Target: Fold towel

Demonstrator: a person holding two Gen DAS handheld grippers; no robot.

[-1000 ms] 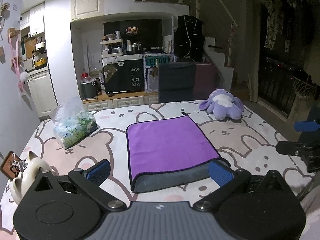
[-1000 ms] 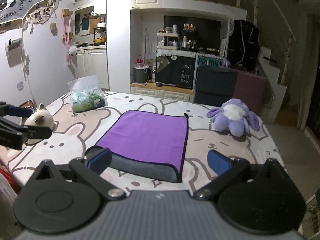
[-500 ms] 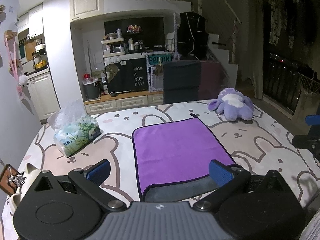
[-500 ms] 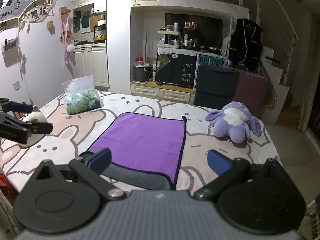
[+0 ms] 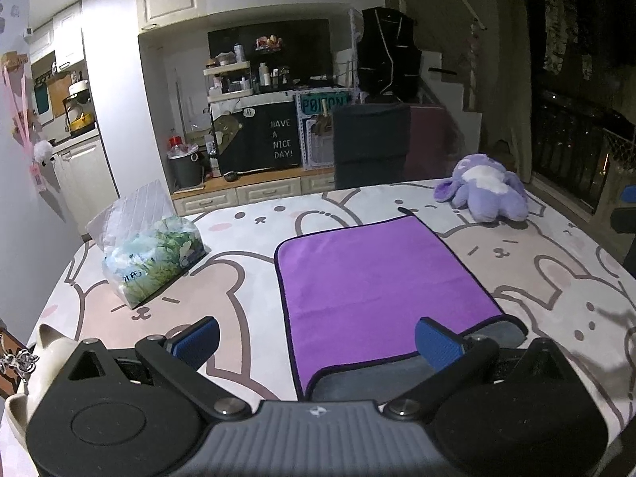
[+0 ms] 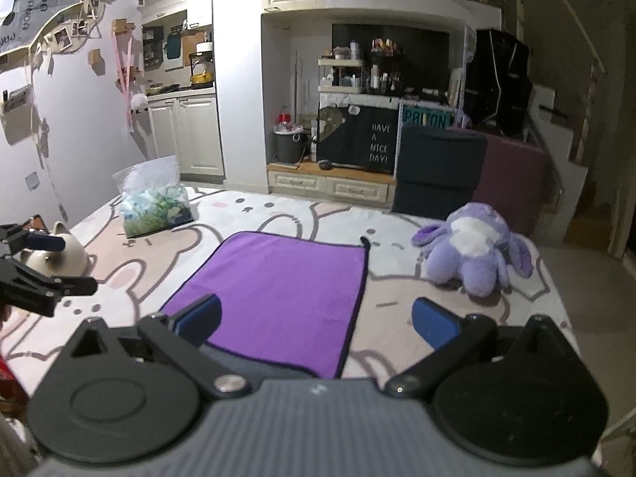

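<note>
A purple towel (image 5: 377, 282) lies folded flat on the rabbit-print table cover, with its grey underside showing along the near edge. It also shows in the right wrist view (image 6: 278, 290). My left gripper (image 5: 318, 338) is open and empty, just short of the towel's near edge. My right gripper (image 6: 316, 320) is open and empty, at the towel's near right corner. The left gripper shows at the left edge of the right wrist view (image 6: 39, 274).
A clear bag of tissues (image 5: 147, 246) stands at the left of the table. A purple plush toy (image 5: 485, 190) lies at the far right. A white cat-shaped holder (image 6: 55, 254) sits at the near left edge. A dark chair (image 5: 371, 143) stands behind the table.
Both grippers have drawn back toward me and away from the towel, so it sits a little farther and more to the right in the left view. The towel has not moved.
</note>
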